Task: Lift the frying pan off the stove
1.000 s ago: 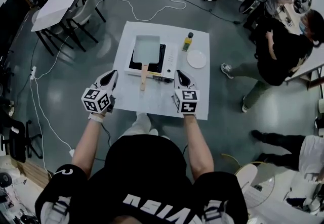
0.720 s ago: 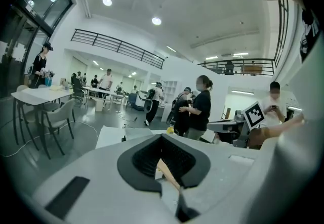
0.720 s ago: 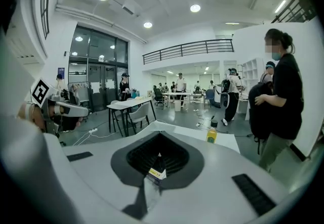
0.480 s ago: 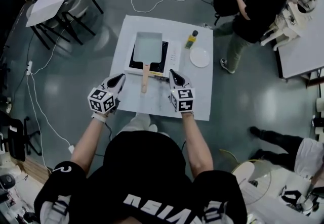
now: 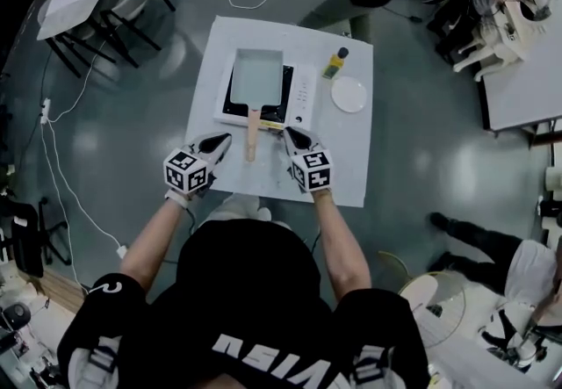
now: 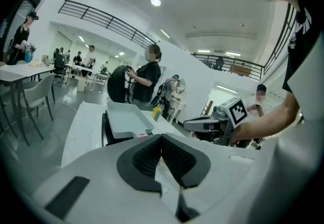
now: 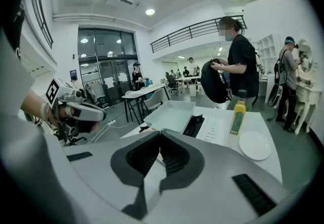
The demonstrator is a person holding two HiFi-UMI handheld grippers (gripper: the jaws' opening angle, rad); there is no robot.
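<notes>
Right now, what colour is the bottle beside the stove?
The bottle is yellow with a dark cap; clearest in the right gripper view.

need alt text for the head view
Seen from above, a person holds a shut left gripper and shut right gripper either side of the wooden handle of a rectangular frying pan on a stove on a white table. A bottle and plate stand right of the stove.

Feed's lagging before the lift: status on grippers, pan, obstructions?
Left gripper, right gripper shut, empty, flanking the handle. Frying pan on the stove, untouched. Oil bottle, plate right of stove, clear of handle.
</notes>
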